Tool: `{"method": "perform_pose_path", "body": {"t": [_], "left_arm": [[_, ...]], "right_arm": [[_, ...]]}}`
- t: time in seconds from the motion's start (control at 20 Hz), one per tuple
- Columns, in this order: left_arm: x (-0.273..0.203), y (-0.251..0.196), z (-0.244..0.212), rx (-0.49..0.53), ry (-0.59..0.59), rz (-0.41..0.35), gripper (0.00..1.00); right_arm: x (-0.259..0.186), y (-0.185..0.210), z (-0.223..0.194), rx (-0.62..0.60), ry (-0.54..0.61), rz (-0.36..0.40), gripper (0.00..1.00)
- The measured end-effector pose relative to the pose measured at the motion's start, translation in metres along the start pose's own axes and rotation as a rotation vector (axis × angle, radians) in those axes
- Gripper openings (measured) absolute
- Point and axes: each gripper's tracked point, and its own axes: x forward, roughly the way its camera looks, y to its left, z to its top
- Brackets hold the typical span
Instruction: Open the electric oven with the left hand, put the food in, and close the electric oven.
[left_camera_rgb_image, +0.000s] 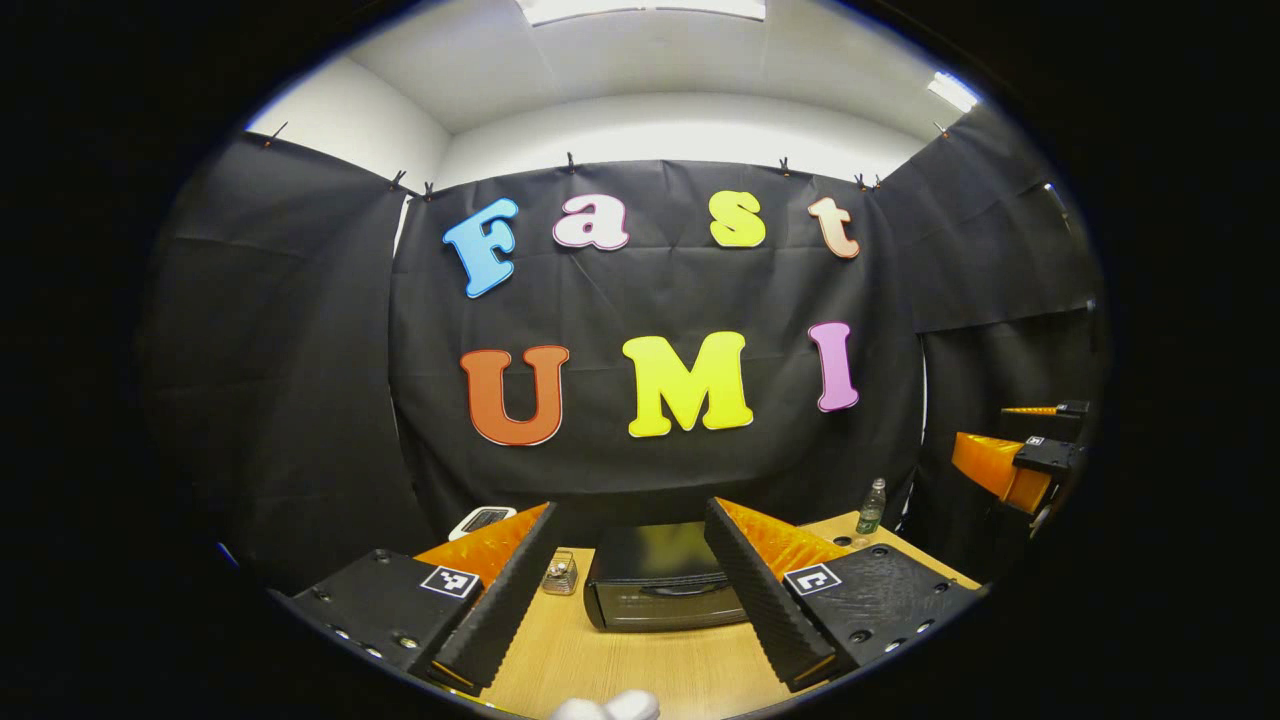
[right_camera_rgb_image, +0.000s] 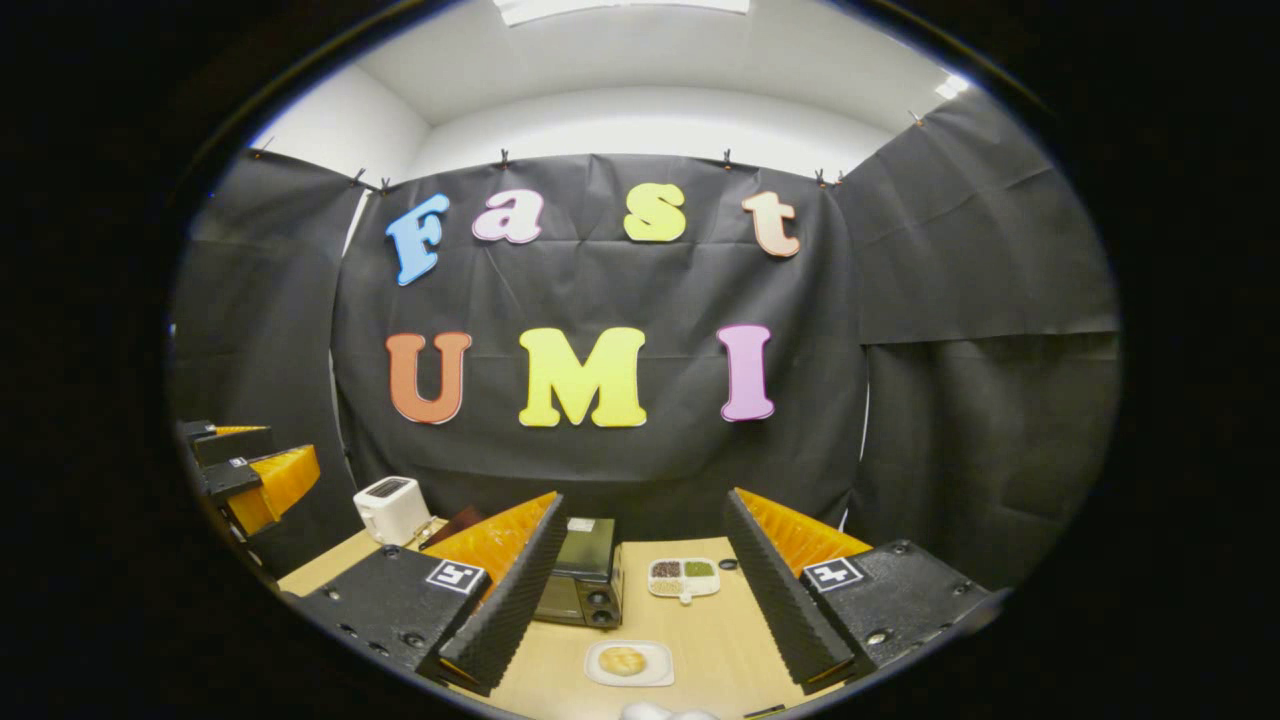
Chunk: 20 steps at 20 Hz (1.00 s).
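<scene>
On the counter, electric oven door shut, food on plate untouched. Left gripper and right gripper fingers wide, empty. Opening step pending; needs left reach to door handle.

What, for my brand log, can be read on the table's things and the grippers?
Nothing is legible.
Oven, top sticker: too blurred to read.
Bottle label: too small to read.
Square marker on the left gripper: a coded pattern, no words.

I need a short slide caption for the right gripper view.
Open right gripper above a table with closed oven, bun on plate.
</scene>
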Motion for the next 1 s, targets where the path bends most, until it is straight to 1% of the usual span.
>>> {"method": "perform_pose_path", "body": {"t": [0.2, 0.4, 0.55, 0.6, 0.7, 0.75, 0.8, 1.0], "left_arm": [[0.006, 0.000, -0.008, 0.018, -0.019, 0.017, 0.95], [0.013, -0.015, -0.041, 0.026, 0.006, -0.004, 0.95], [0.022, -0.030, -0.072, -0.002, 0.036, -0.031, 0.95], [0.027, -0.035, -0.085, -0.017, 0.041, -0.034, 0.95], [0.038, -0.044, -0.107, -0.043, 0.058, -0.046, 0.95], [0.045, -0.049, -0.119, -0.048, 0.073, -0.047, 0.95], [0.053, -0.053, -0.130, -0.048, 0.082, -0.049, 0.95], [0.088, -0.071, -0.177, -0.046, 0.131, -0.051, 0.95]], "right_arm": [[0.002, -0.007, 0.000, 0.004, -0.004, -0.010, 1.00], [0.001, -0.015, 0.004, 0.006, -0.020, -0.014, 1.00], [0.000, -0.021, 0.010, -0.002, -0.039, -0.023, 1.00], [0.000, -0.024, 0.012, -0.003, -0.042, -0.027, 0.98], [0.002, -0.028, 0.015, -0.002, -0.044, -0.030, 0.98], [0.003, -0.032, 0.014, -0.005, -0.040, -0.036, 0.98], [0.005, -0.034, 0.014, -0.013, -0.036, -0.040, 1.00], [0.007, -0.046, 0.009, -0.042, -0.015, -0.064, 1.00]]}}
